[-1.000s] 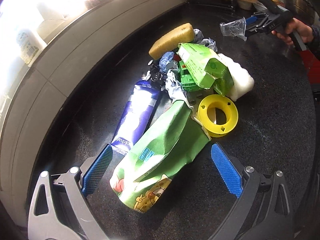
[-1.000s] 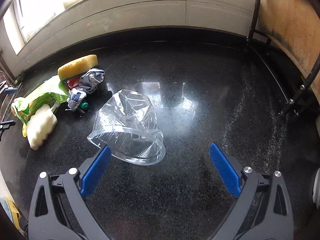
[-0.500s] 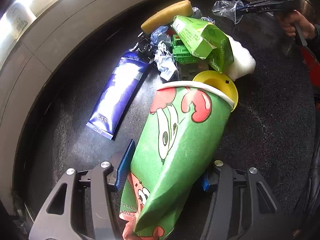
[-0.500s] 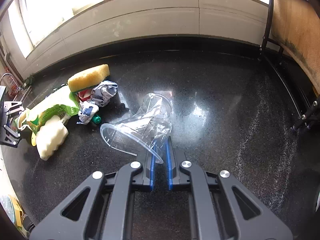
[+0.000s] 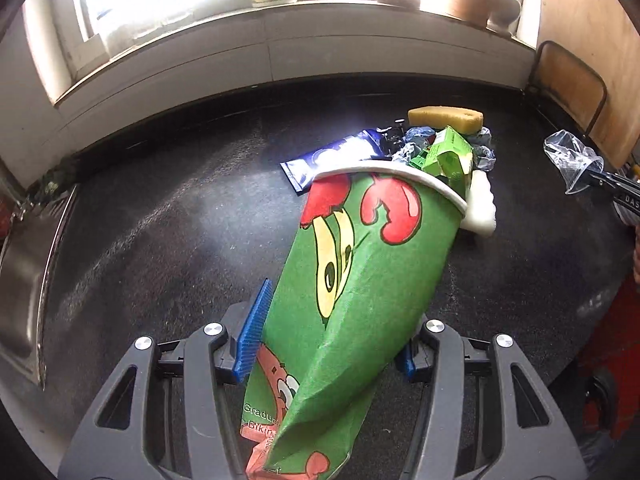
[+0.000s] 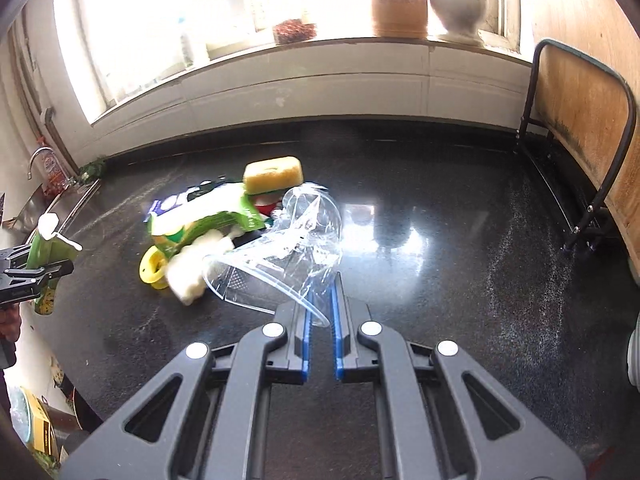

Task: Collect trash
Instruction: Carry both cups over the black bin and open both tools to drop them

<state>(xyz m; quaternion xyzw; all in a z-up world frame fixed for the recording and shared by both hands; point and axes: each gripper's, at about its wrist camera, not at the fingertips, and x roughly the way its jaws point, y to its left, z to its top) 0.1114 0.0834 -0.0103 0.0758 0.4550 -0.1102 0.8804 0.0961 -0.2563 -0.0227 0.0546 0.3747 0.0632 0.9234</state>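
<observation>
The tabletop [image 6: 440, 240] is glossy, speckled black stone. The crushed cup [image 6: 288, 248] is clear, shiny plastic; the green cup [image 5: 360, 280] matt printed paper; the yellow sponge [image 5: 446, 117] porous foam.

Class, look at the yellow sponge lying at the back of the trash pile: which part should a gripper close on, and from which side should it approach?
Grip the yellow sponge across its short width, coming down from above. It lies flat, long side across the view, partly on the pile, its top bare. The green carton crowds its front, so a low approach looks blocked.
</observation>
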